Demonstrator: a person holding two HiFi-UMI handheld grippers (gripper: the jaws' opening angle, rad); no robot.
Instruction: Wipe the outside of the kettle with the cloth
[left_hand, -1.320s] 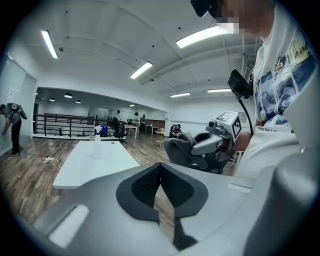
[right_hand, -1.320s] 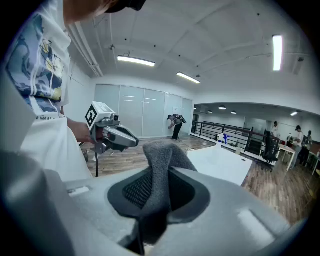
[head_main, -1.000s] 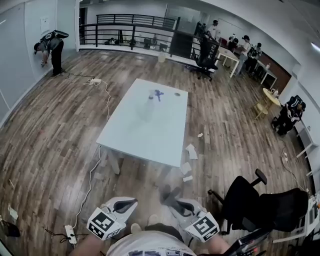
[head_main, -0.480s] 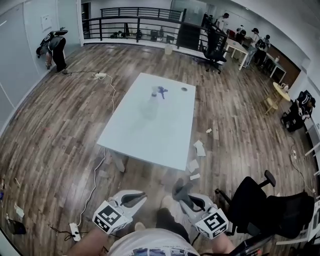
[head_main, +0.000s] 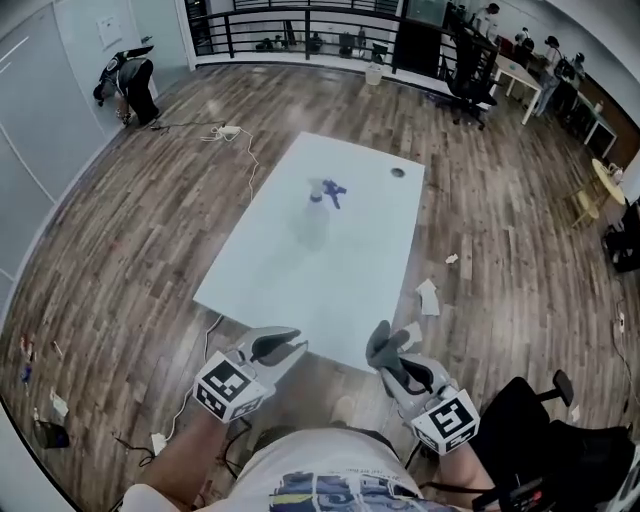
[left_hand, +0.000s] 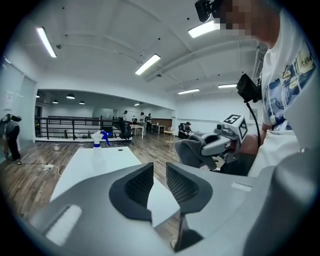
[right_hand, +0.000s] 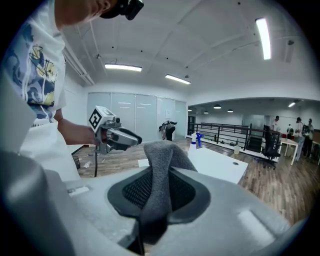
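My right gripper (head_main: 386, 348) is shut on a grey cloth (head_main: 381, 341), which stands up in a fold between its jaws (right_hand: 161, 165). To its left my left gripper (head_main: 286, 343) holds nothing. Its jaws have just been opening and stand a little apart, with only the table edge showing through the gap (left_hand: 159, 174). Both grippers hover at the near edge of a white table (head_main: 300, 270). A clear spray bottle (head_main: 322, 196) with a blue trigger stands far back on it. No kettle shows in any view.
A black office chair (head_main: 560, 440) stands at the lower right. Paper scraps (head_main: 428, 297) lie on the wooden floor right of the table, and a white cable (head_main: 212, 335) runs along its left. A person (head_main: 130, 72) bends by the far left wall.
Both grippers have come forward from well short of the table to its near edge. The left jaws, closed before, now stand slightly parted. The cloth stays in the right gripper.
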